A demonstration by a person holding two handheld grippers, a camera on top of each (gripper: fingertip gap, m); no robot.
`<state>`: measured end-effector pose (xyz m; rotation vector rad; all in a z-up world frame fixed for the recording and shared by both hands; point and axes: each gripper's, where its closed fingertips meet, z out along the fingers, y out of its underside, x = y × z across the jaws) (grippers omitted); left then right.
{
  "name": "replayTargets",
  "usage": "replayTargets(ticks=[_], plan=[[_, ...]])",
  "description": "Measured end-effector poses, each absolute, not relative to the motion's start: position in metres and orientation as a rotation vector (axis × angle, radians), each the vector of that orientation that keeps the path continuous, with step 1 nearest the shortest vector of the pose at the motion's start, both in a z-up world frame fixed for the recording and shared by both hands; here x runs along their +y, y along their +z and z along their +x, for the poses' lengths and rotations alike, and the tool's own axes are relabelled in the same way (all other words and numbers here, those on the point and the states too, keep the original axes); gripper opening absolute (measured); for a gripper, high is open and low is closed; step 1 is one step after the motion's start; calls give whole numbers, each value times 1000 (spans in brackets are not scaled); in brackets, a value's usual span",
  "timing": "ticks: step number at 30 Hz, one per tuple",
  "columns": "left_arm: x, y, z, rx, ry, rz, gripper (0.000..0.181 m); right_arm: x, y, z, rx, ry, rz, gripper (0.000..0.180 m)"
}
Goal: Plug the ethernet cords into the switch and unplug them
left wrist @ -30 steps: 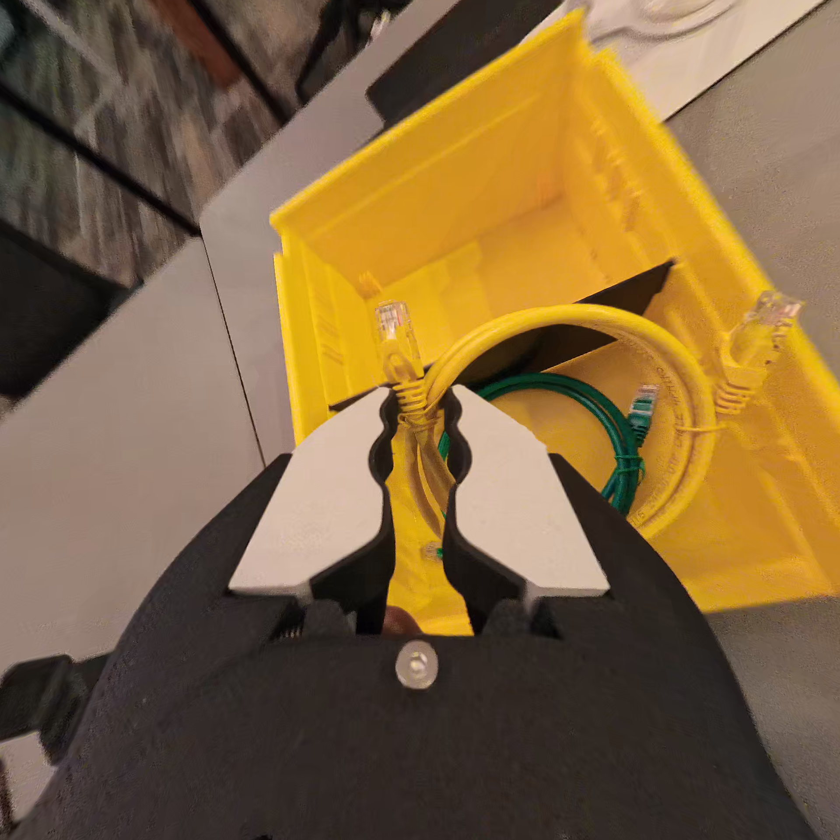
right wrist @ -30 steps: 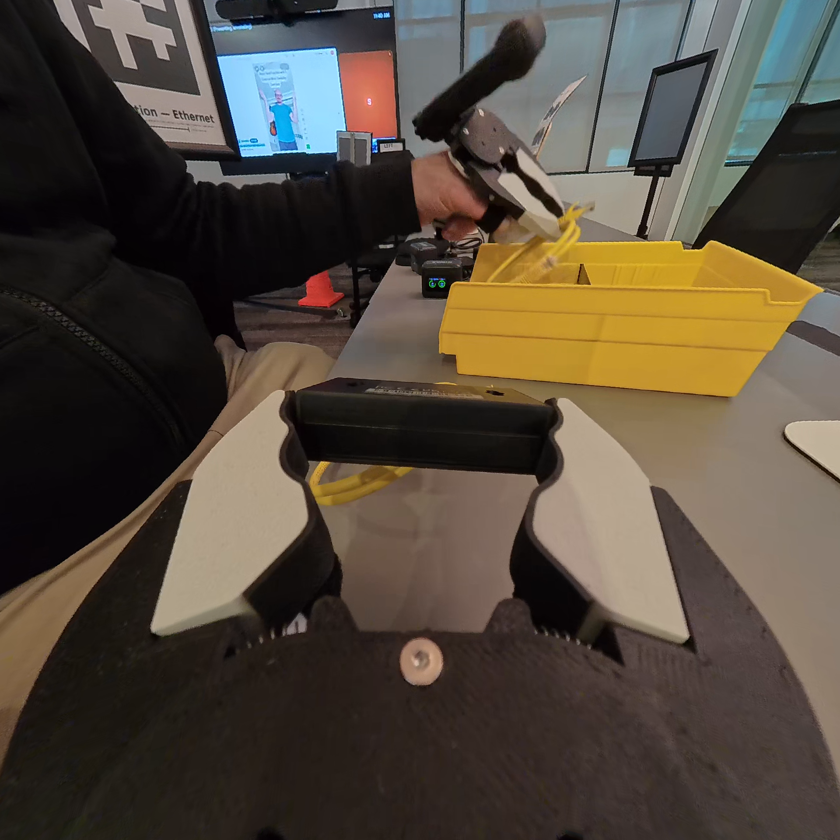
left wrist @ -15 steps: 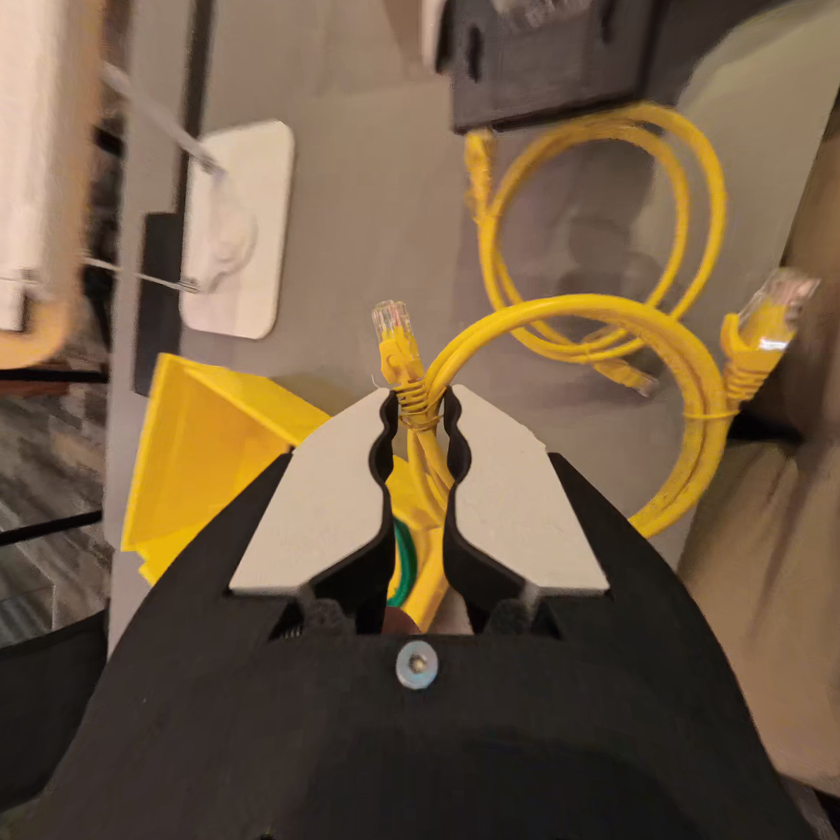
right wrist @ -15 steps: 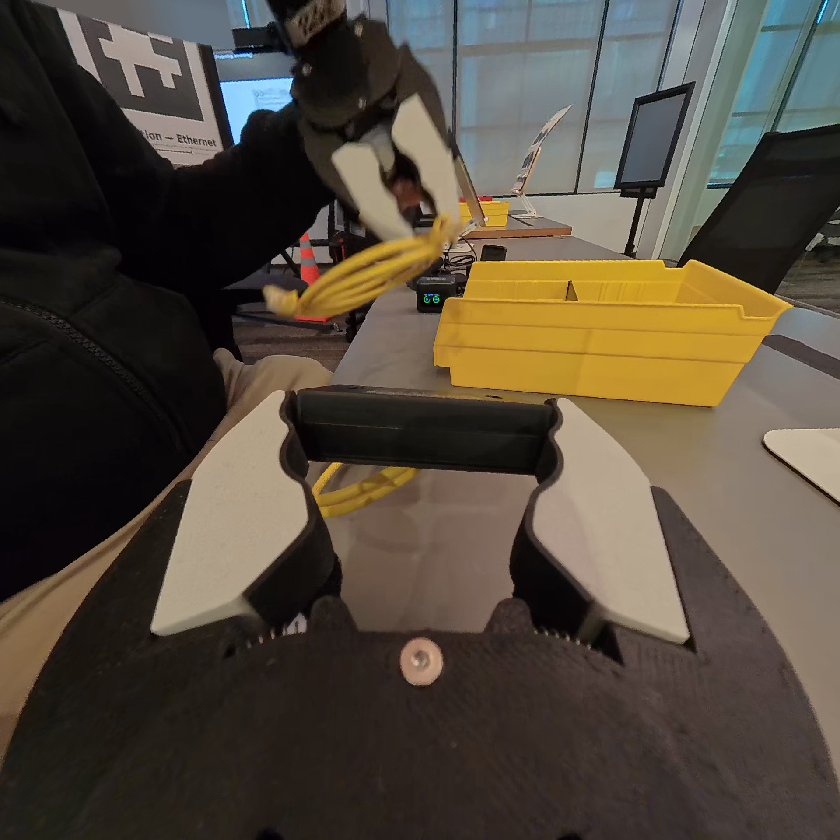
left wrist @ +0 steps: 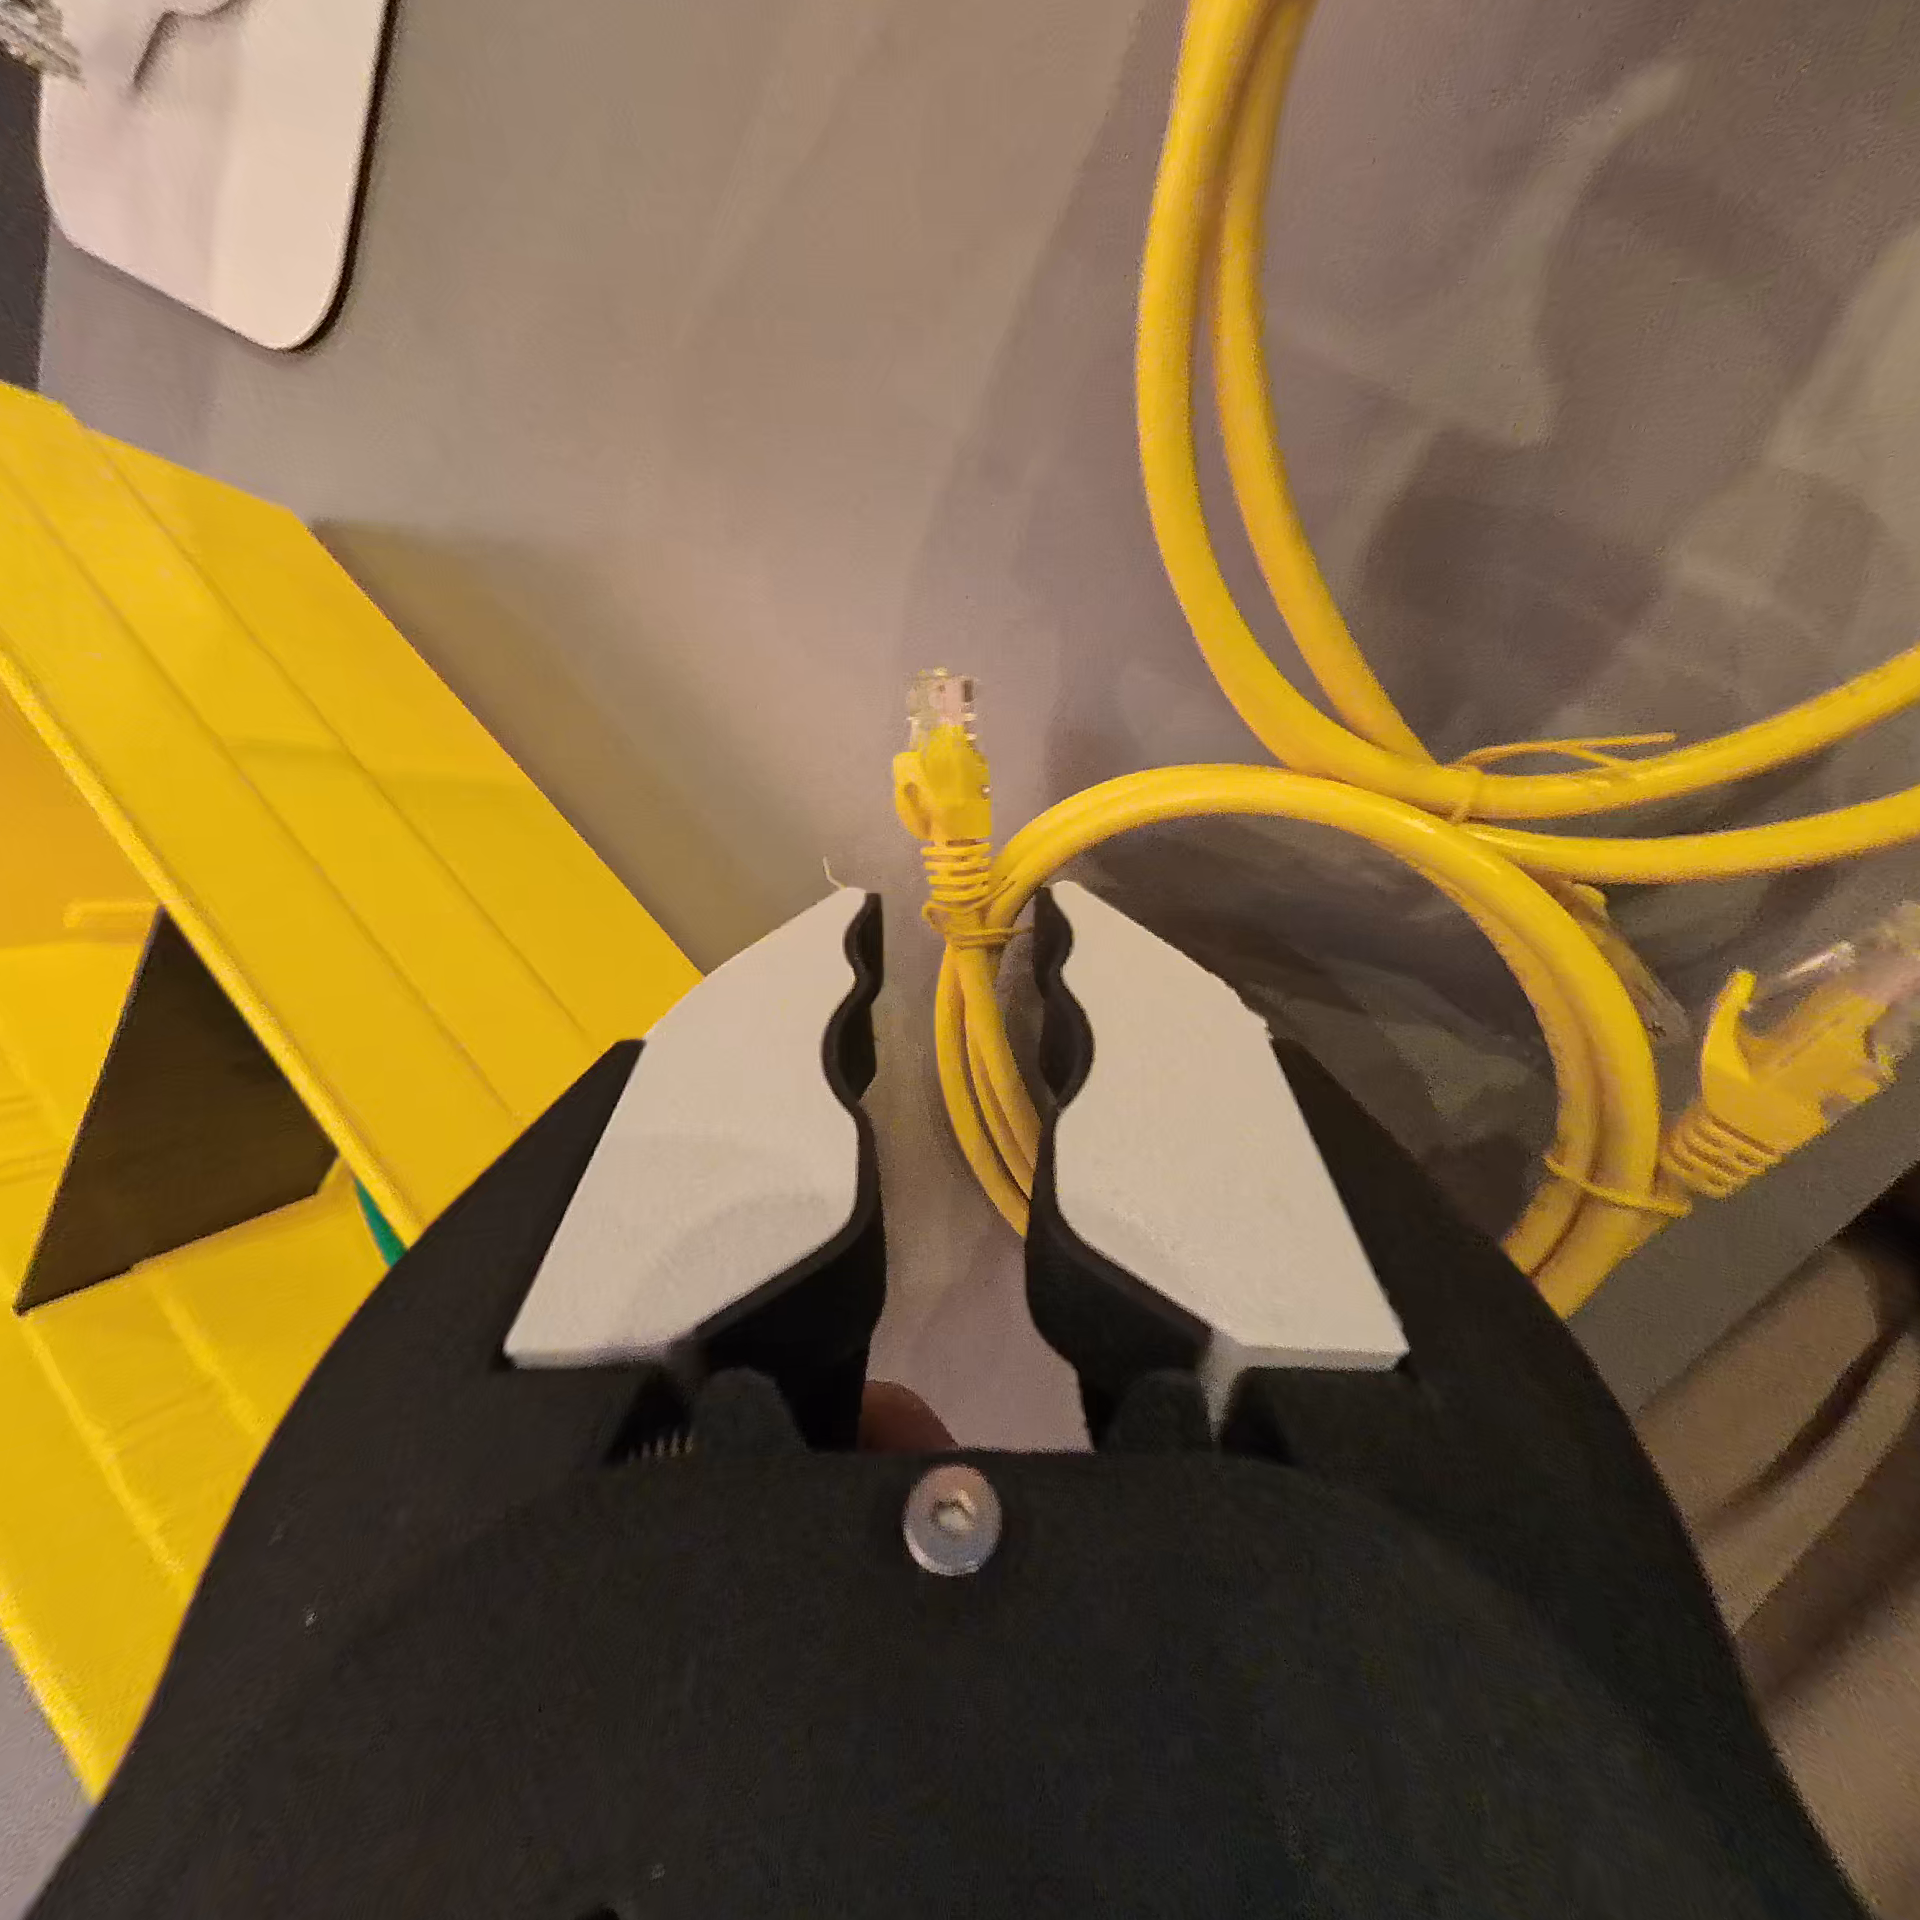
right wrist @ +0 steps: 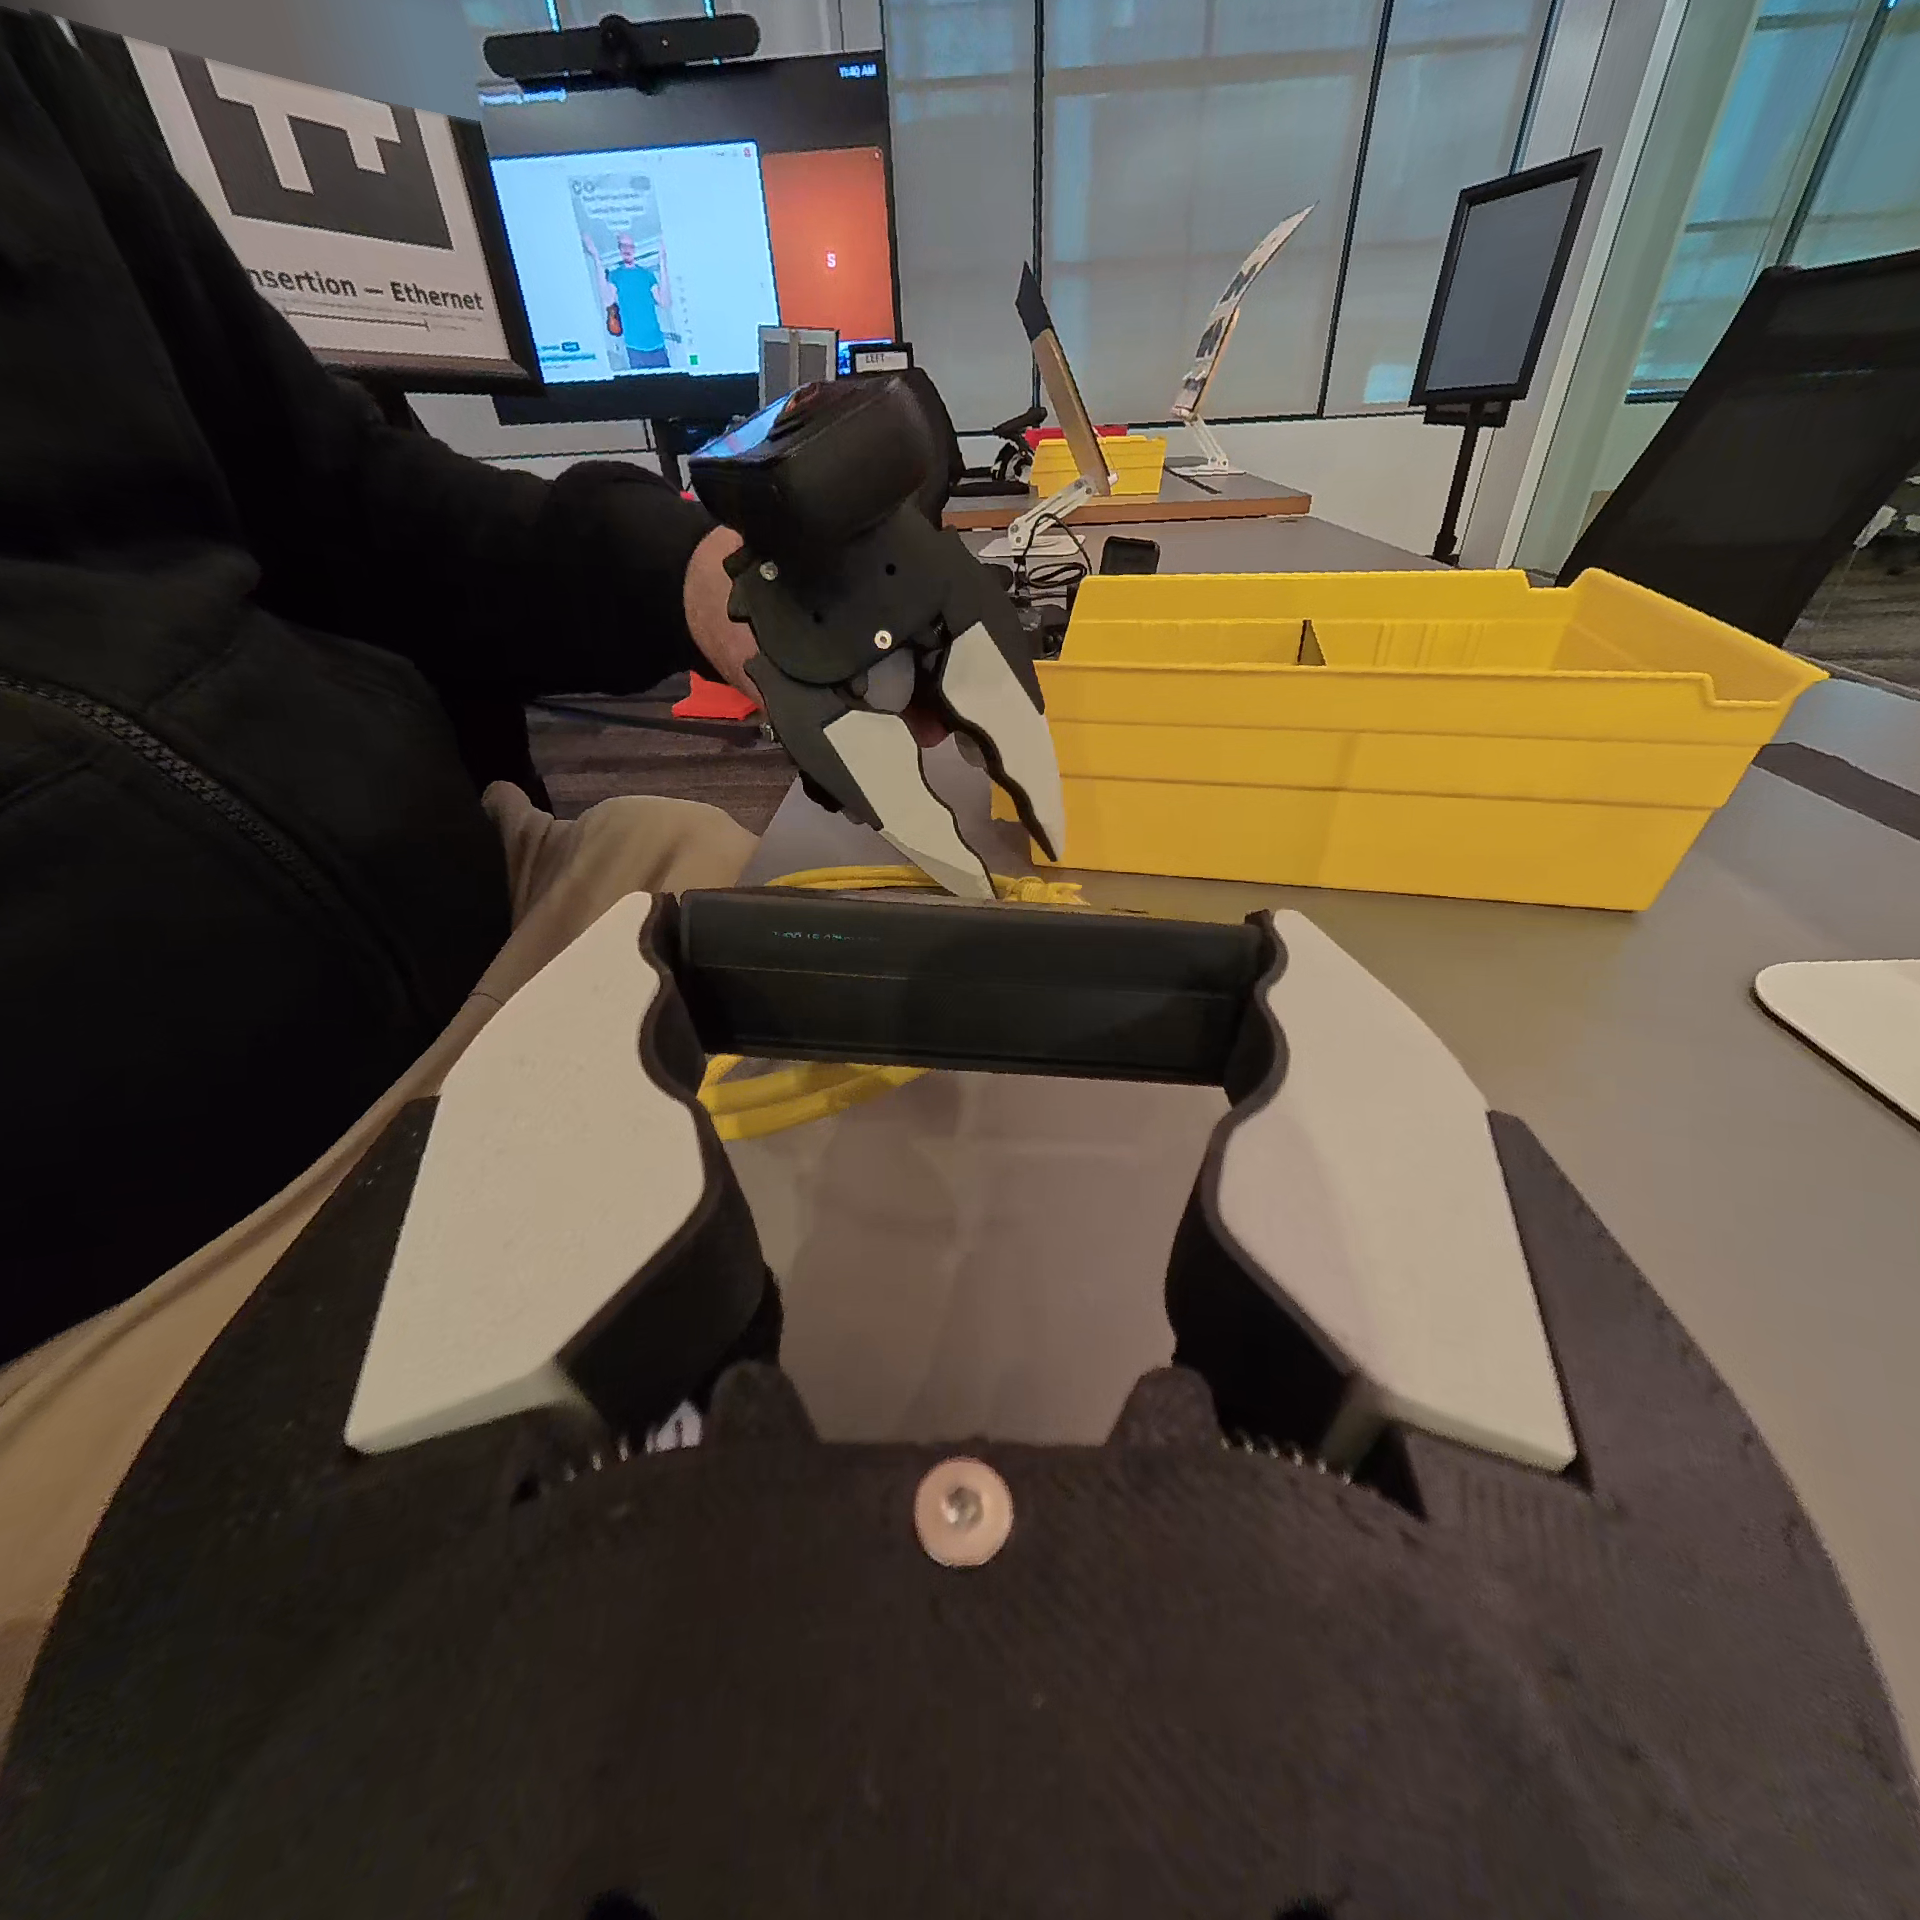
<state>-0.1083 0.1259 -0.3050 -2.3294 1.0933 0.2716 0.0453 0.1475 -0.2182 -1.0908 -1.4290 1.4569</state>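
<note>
My left gripper (left wrist: 956, 896) is open, tips down at the grey table. A coiled, tied yellow ethernet cord (left wrist: 1590, 997) lies loose between the jaws, against the right finger. One clear plug (left wrist: 940, 748) points away from me and the other plug (left wrist: 1787, 1060) lies at the right. A second yellow cord (left wrist: 1195, 416) loops on the table beyond. My right gripper (right wrist: 961, 914) is shut on the black switch (right wrist: 966, 997), holding it by its ends just above the table. The right wrist view shows the left gripper (right wrist: 1016, 868) behind the switch, over yellow cord (right wrist: 862, 878).
A yellow bin (left wrist: 260, 779) stands at the left, with a bit of green cord (left wrist: 379, 1236) showing inside; it also shows in the right wrist view (right wrist: 1403, 790). A white pad (right wrist: 1849, 1029) lies at the right. A person's dark sleeve (right wrist: 468, 582) and lap are at the left table edge.
My left gripper carried the coiled yellow cord from over the bin down to the table beside the other cord, then opened its jaws. My right gripper kept holding the switch still.
</note>
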Motion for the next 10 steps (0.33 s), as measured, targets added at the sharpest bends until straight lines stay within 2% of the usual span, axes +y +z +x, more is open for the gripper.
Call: replayTargets(ticks=[5,10], plan=[[129,-297,-97,814,-30,-2367,32,147,-219,45,-1434,1457,-1095,100],[136,-301,-99,606,-104,-2389,34,146,-220,44,-1440,1458,-1093,100]])
